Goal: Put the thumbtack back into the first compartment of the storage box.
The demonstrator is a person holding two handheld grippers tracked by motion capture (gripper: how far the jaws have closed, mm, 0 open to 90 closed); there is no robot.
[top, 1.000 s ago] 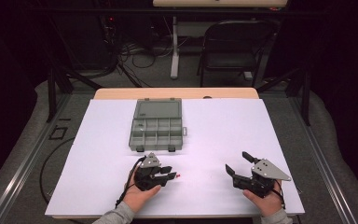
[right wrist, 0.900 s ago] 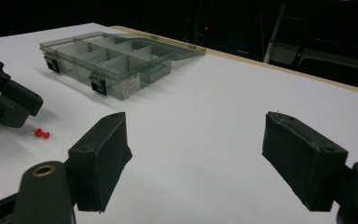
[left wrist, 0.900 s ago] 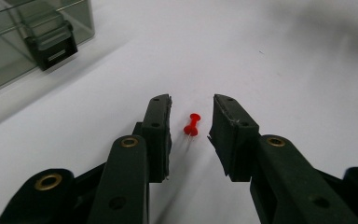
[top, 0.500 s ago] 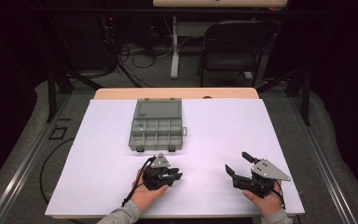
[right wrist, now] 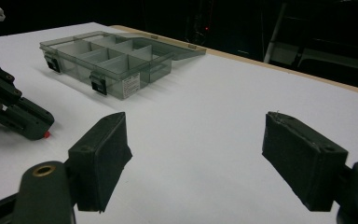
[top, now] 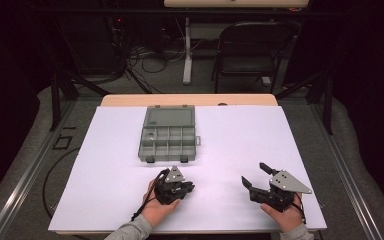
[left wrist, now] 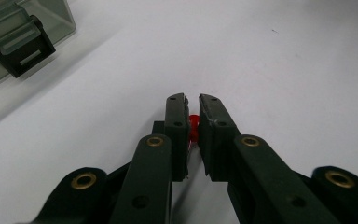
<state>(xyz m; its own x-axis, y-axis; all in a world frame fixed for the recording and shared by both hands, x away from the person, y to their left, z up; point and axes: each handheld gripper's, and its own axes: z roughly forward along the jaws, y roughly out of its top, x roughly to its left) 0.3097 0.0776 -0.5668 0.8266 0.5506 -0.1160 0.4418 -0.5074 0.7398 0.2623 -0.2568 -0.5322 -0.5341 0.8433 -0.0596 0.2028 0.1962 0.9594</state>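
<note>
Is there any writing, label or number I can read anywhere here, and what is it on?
No text here is legible.
White sticker on the grey compartment box: printed lines, too small and blurred to read.
Left gripper and the small red piece between its jaws: no markings.

Organizer box on table, behind left gripper; right gripper well right.

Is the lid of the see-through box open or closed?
Open. The box shows bare compartments from above, and its lid lies folded back flat behind it on the table.
</note>
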